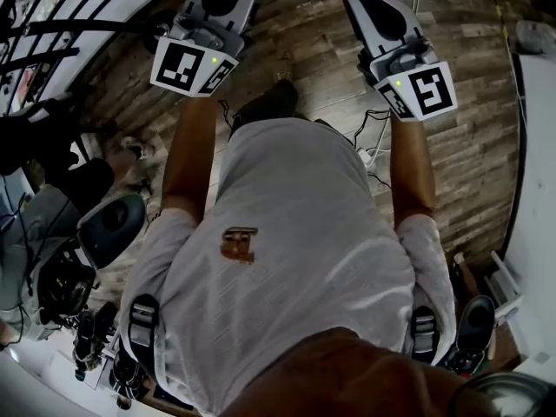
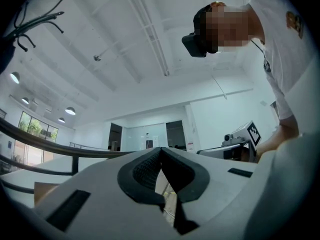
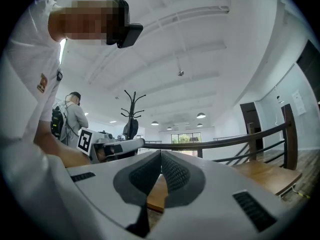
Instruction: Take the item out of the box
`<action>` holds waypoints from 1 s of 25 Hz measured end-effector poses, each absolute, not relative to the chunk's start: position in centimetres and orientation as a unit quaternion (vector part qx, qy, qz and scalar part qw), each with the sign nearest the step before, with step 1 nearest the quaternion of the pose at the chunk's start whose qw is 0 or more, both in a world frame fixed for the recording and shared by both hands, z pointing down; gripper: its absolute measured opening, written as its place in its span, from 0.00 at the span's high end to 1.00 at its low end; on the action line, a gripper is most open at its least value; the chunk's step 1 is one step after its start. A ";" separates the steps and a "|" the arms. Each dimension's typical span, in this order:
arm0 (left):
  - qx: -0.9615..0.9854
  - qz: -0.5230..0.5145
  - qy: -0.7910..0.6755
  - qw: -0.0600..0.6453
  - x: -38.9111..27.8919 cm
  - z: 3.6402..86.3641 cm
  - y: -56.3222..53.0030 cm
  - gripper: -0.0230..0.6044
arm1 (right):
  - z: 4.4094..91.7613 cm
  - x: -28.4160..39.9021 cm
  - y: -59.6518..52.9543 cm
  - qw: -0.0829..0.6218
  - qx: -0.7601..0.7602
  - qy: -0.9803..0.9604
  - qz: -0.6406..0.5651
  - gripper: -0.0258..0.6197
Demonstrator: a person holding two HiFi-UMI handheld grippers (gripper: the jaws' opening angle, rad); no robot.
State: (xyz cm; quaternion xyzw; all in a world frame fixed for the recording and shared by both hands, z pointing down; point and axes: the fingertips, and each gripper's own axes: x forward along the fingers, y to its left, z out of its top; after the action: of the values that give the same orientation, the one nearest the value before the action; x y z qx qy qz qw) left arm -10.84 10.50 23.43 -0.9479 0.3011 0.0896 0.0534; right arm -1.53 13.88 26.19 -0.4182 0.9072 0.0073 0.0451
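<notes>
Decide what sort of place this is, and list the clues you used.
Probably a large indoor workspace or lab, perhaps on a mezzanine: a wood-plank floor with loose cables, a high white ceiling with round lamps, and a railing.

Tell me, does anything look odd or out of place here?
Yes: no box shows in any view. The white left gripper and white right gripper are shut on nothing and look up at the white ceiling, held over a brown wooden plank floor.
</notes>
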 end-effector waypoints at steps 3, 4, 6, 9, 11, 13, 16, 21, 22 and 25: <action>-0.950 0.083 0.295 0.053 -11.6 23.7 6.0 0.93 | 26.1 -2.4 9.3 0.044 -0.422 0.906 0.007 0.91; -0.951 0.081 0.293 0.052 -11.7 24.0 4.4 0.93 | 26.2 -2.6 7.9 0.043 -0.423 0.905 0.007 0.91; -0.953 0.077 0.289 0.050 -11.9 24.7 1.3 0.93 | 26.7 -2.8 4.8 0.040 -0.426 0.904 0.006 0.91; -0.957 0.067 0.278 0.048 -11.9 25.7 -3.2 0.93 | 27.2 -3.2 0.6 0.036 -0.433 0.901 0.004 0.91; -0.960 0.059 0.269 0.049 -12.1 26.4 -5.9 0.93 | 27.5 -3.6 -2.1 0.032 -0.439 0.898 0.003 0.91; -0.962 0.054 0.262 0.047 -12.4 27.0 -8.4 0.93 | 27.8 -4.0 -4.5 0.027 -0.444 0.896 0.001 0.91; -0.964 0.054 0.257 0.039 -12.5 27.8 -11.8 0.93 | 28.3 -4.2 -7.6 0.020 -0.449 0.893 -0.002 0.91; -0.966 0.049 0.250 0.037 -12.2 28.6 -14.5 0.93 | 28.5 -4.2 -9.9 0.009 -0.455 0.890 -0.002 0.91; -0.967 0.047 0.248 0.036 -12.1 28.8 -14.8 0.93 | 28.6 -4.1 -10.2 0.008 -0.457 0.890 -0.002 0.91; -0.968 0.040 0.245 0.032 -11.9 29.6 -15.9 0.93 | 28.8 -4.1 -11.3 0.002 -0.458 0.889 -0.002 0.91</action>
State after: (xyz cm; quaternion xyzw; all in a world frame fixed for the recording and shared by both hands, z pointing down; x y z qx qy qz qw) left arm -11.92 -15.88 29.58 -0.9681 0.2452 0.0398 0.0319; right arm -4.11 -11.32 28.83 -0.4583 0.8888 -0.0023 0.0023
